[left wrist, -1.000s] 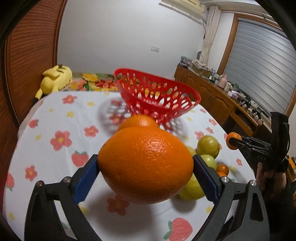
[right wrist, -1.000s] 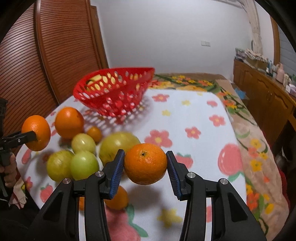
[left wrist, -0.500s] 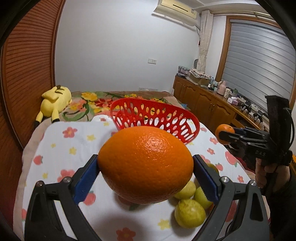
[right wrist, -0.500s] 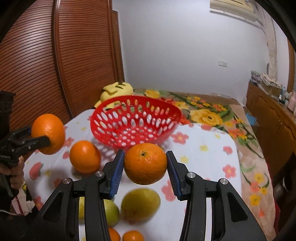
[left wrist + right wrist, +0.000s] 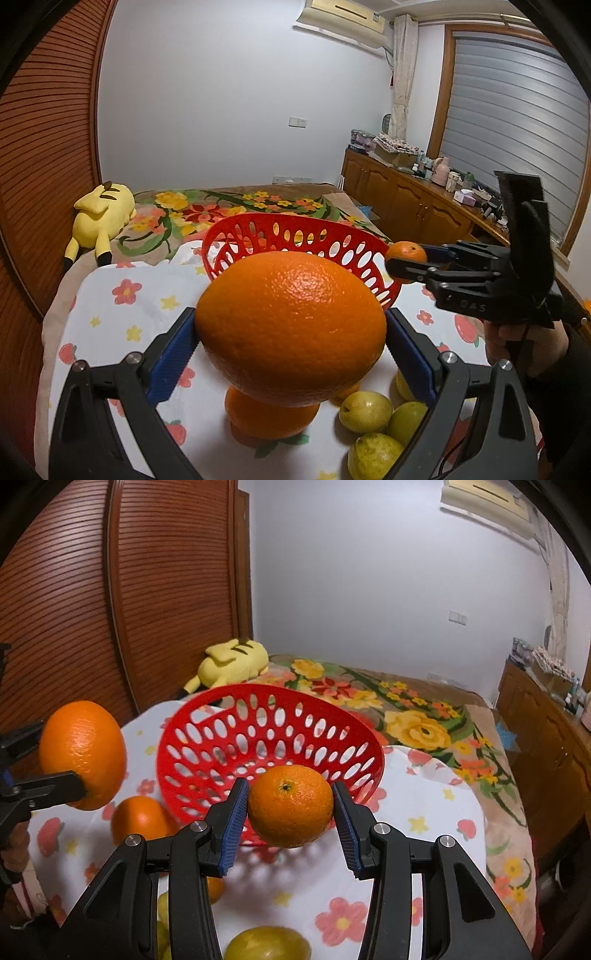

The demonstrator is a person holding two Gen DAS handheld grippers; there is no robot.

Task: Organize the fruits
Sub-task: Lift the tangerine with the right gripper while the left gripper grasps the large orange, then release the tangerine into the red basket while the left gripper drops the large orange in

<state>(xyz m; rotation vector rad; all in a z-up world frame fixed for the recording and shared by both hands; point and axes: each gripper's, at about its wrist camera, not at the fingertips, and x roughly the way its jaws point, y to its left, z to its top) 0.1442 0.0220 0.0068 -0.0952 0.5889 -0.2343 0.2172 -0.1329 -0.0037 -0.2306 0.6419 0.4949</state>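
While both grippers hang above the cloth, each has fruit clamped between its blue pads. Left gripper [image 5: 290,328]: jaws spread wide, pressed on both sides of a big orange [image 5: 290,326]; fruit held clear of the cloth, in front of the basket [image 5: 258,236] in the left wrist view. Right gripper [image 5: 290,806]: jaws narrower, closed on a small orange [image 5: 290,805], stem scar facing the camera; fruit sits just before the basket's near rim in the right wrist view, in the air, not inside.

Basket: red plastic, oval holes, tilted on the flowered cloth [image 5: 147,295], nothing seen inside.

Each view catches the other gripper. Left wrist view: right gripper at right, fruit at its tip next to the basket's right rim, a hand [image 5: 517,343] under its handle. Right wrist view: left gripper's load at far left, beside the basket.

Loose fruit on cloth: another orange [image 5: 269,417] directly under the held one in the left wrist view, near the basket's left side in the right wrist view. Yellow-green fruits [image 5: 365,411] clustered to the lower right, well short of the basket.

Background: yellow plush [image 5: 103,216] on a floral blanket [image 5: 229,206] beyond the cloth; wooden cabinet [image 5: 406,199] along the right wall.
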